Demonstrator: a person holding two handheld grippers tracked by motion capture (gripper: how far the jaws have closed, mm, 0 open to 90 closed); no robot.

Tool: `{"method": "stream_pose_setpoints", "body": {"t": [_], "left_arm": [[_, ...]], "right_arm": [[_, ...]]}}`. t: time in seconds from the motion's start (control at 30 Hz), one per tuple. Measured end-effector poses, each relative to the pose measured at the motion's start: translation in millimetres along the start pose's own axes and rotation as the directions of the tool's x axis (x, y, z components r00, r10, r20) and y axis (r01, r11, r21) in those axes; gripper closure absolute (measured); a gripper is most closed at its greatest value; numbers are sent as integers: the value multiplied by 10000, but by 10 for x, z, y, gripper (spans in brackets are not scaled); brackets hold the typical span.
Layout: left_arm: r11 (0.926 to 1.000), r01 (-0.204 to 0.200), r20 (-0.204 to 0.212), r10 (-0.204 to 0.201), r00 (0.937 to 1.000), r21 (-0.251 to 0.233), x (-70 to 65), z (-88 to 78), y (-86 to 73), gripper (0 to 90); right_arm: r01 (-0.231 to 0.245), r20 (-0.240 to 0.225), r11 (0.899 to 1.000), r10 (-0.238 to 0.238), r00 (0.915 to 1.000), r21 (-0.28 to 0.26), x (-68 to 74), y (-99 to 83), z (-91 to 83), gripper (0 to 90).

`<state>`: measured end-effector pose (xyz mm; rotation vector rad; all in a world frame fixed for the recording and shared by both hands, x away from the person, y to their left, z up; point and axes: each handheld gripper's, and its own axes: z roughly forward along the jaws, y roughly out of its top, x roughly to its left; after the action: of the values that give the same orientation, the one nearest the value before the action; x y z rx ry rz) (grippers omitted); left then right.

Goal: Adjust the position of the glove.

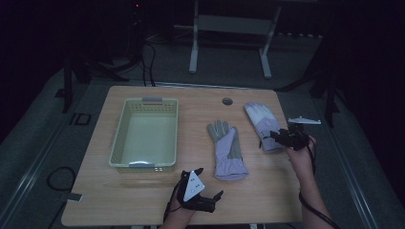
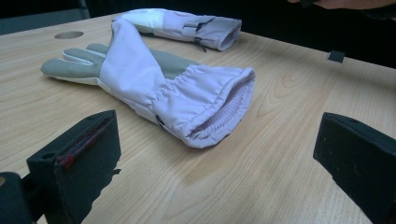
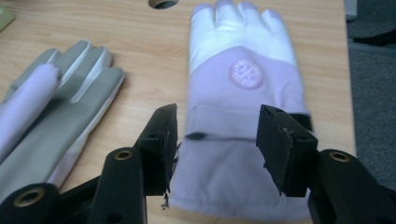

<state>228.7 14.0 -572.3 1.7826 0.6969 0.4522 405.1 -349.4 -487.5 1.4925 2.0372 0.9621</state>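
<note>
High view shows the person's right forearm rising from the lower right of the frame, the wrist bent so the right hand-held gripper (image 1: 279, 137) reaches left over the cuff end of the right glove (image 1: 261, 125), which lies near the right edge of the bench (image 1: 143, 200). In the right gripper view its two black jaws stand apart on either side of that cuff, not pressing it; whether they touch the fabric I cannot tell. The left hand-held gripper (image 1: 210, 188) sits low at the bottom centre of the high view, resting at the bench's near edge, its jaws wide apart with nothing between them, aimed at the open cuff of the left glove (image 1: 228, 151). Both gloves are soft, lilac fabric: the left glove lies palm up, showing a grey palm and a gathered, elasticated cuff; the right glove lies back up, with a white band across the fingers and a round embossed patch. A pale green, perforated plastic basket (image 1: 119, 138) stands at the left of the bench, well apart from the gloves. Bare wood-grain surface lies between basket and gloves and along the near edge.
</note>
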Motion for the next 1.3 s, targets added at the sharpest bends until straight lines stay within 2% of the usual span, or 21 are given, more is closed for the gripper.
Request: {"method": "stream_pose_setpoints", "body": {"t": [0.27, 0.4, 0.5, 0.6, 0.67, 0.83, 0.97, 1.03, 1.07, 1.13, 1.23, 1.3], "left_arm": [[10000, -32, 38, 32, 10000, -6, 0, -2, -1, 10], [10000, -55, 38, 55, 10000, -12, -3, -2, -1, 10], [10000, -20, 32, 20, 10000, -2, 0, -2, -1, 10], [10000, -18, 41, 18, 10000, -7, 1, -3, -1, 10], [10000, -51, 24, 51, 10000, -2, -1, -3, -1, 10], [10000, -54, 41, 54, 10000, -6, -4, -3, -1, 10], [10000, -76, 74, 76, 9999, -5, -6, -3, -1, 10], [10000, -58, 114, 58, 9999, -7, -4, -5, -2, 10], [10000, -60, 118, 60, 9999, -7, -4, -5, -2, 10], [10000, -57, 118, 57, 9999, -16, -4, -6, -2, 10], [10000, -54, 134, 54, 9999, -6, -4, -7, -3, 10], [10000, -42, 134, 42, 9999, -9, -4, -6, -3, 10]], "right_arm": [[64, 165, 9997, -68, 9998, 242, -108, 114, 124, 463], [178, 427, 9990, -196, 9989, 418, -173, 180, 223, 439], [76, 136, 9992, -81, 9999, 382, -206, 222, 277, 450], [565, -101, 9972, -560, 9984, 497, -186, 235, 374, 437], [575, -149, 9968, -567, 9983, 551, -185, 242, 448, 422], [465, -182, 9970, -455, 9988, 612, -204, 272, 575, 420], [371, 4, 9953, -373, 9993, 897, -269, 291, 727, 430], [484, 65, 9926, -494, 9988, 1112, -292, 277, 797, 431], [477, 68, 9912, -489, 9988, 1235, -305, 262, 841, 454], [123, -266, 9896, -86, 9996, 1434, -330, 227, 907, 493], [-182, -607, 9882, 278, 9978, 1522, -358, 209, 921, 611], [-203, -642, 9848, 318, 9974, 1727, -346, 224, 920, 640]]}}
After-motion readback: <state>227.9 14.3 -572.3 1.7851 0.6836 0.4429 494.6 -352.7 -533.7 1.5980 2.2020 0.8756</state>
